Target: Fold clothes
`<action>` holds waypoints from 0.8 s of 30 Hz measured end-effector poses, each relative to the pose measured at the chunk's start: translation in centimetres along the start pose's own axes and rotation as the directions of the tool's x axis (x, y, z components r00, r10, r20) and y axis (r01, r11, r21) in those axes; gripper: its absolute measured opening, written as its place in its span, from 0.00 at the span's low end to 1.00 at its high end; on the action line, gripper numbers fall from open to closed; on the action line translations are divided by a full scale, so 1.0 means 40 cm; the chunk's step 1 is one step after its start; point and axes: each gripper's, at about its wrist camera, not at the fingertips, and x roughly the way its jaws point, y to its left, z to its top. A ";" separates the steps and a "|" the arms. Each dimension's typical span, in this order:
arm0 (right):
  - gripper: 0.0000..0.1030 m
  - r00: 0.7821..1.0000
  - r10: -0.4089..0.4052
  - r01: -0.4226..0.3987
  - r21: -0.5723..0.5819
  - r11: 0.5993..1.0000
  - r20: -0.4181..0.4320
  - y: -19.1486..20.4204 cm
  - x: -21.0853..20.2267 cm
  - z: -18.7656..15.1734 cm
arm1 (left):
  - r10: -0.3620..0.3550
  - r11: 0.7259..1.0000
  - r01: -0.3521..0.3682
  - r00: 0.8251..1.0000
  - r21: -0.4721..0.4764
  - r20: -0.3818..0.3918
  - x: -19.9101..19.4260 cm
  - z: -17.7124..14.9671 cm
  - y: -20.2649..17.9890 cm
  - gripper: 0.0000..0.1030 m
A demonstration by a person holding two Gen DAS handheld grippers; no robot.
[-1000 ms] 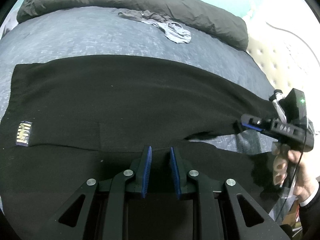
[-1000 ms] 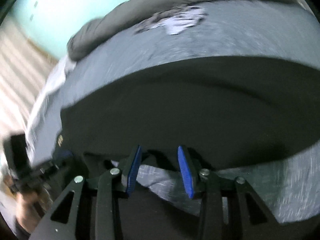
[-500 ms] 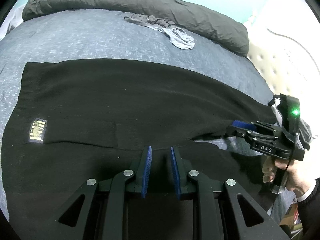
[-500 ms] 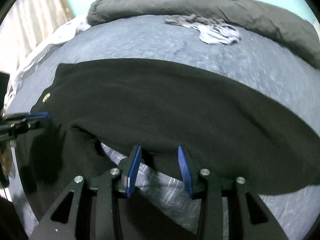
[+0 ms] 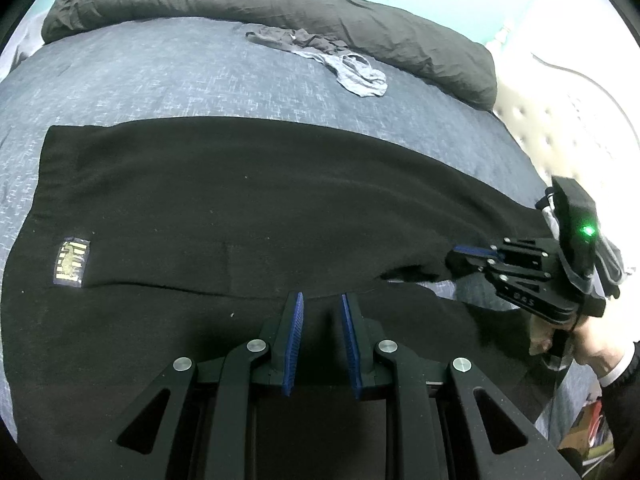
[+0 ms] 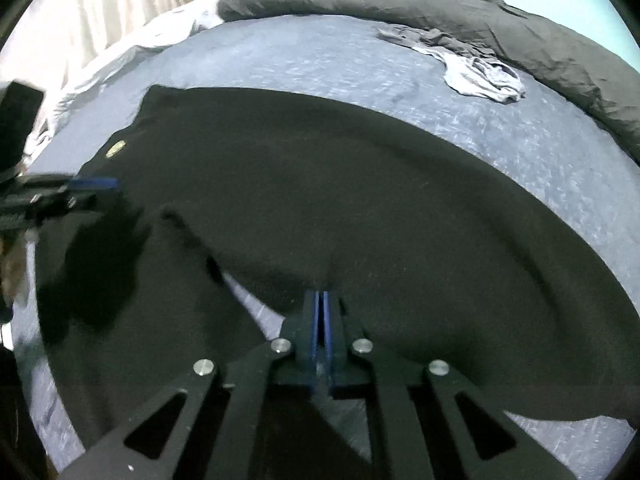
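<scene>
A black garment (image 5: pixel 248 200) lies spread across the blue-grey bed (image 5: pixel 160 76), with a small yellow label (image 5: pixel 72 262) near its left edge. My left gripper (image 5: pixel 320 300) hovers open just over the garment's near fold, nothing between its blue pads. In the right wrist view my right gripper (image 6: pixel 321 296) is shut, its tips pinching the black garment (image 6: pixel 360 200) at its near edge, where the fabric puckers. The right gripper (image 5: pixel 472 252) also shows in the left wrist view, held by a hand (image 5: pixel 592 344), at the garment's right end. The left gripper (image 6: pixel 96 184) appears at the far left.
A dark grey rolled duvet (image 5: pixel 280 4) runs along the bed's far side, with a small crumpled grey garment (image 5: pixel 352 72) in front of it. A pale tufted headboard (image 5: pixel 568 120) stands at the right. Curtains (image 6: pixel 100 8) and a white sheet (image 6: pixel 120 64) lie beyond the bed's left end.
My right gripper has gone from open to shut on the garment's near edge, after swinging round to face along the bed. The left gripper stays open, almost unmoved.
</scene>
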 end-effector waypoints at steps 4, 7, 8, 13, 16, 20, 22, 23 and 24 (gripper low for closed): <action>0.02 1.000 0.025 -0.025 -0.004 1.000 -0.007 0.005 -0.005 -0.025 | 0.002 1.000 -0.002 1.000 -0.001 -0.002 0.000 -0.002 0.002 0.21; 0.01 1.000 0.017 -0.017 0.052 0.998 0.015 -0.029 -0.029 -0.041 | 0.002 1.000 -0.002 1.000 -0.001 -0.003 0.002 0.000 0.001 0.21; 0.02 1.000 0.013 -0.014 0.078 0.997 0.025 -0.045 -0.039 -0.047 | 0.002 1.000 -0.002 1.000 -0.001 -0.003 0.002 0.001 0.000 0.21; 0.03 0.997 -0.012 -0.003 0.205 0.979 0.072 -0.126 -0.090 -0.074 | -0.005 1.000 0.005 1.000 -0.002 -0.006 0.012 0.005 -0.002 0.21; 0.13 0.995 -0.029 0.000 0.280 0.960 0.099 -0.174 -0.121 -0.090 | -0.008 1.000 0.008 1.000 -0.004 -0.007 0.016 0.005 -0.005 0.21; 0.34 0.986 -0.106 0.029 0.496 0.868 0.127 -0.319 -0.183 -0.161 | -0.006 1.000 0.006 1.000 0.000 -0.008 0.021 0.007 -0.012 0.21; 0.34 0.978 -0.165 0.047 0.638 0.769 0.127 -0.424 -0.222 -0.217 | -0.002 1.000 0.002 1.000 0.001 -0.011 0.026 0.008 -0.014 0.21; 0.34 0.973 -0.195 0.054 0.702 0.711 0.123 -0.477 -0.242 -0.245 | -0.001 1.000 0.001 1.000 0.001 -0.013 0.028 0.008 -0.015 0.21; 0.34 0.968 -0.224 0.058 0.761 0.647 0.117 -0.530 -0.261 -0.273 | -0.001 1.000 0.001 1.000 0.001 -0.014 0.030 0.008 -0.016 0.21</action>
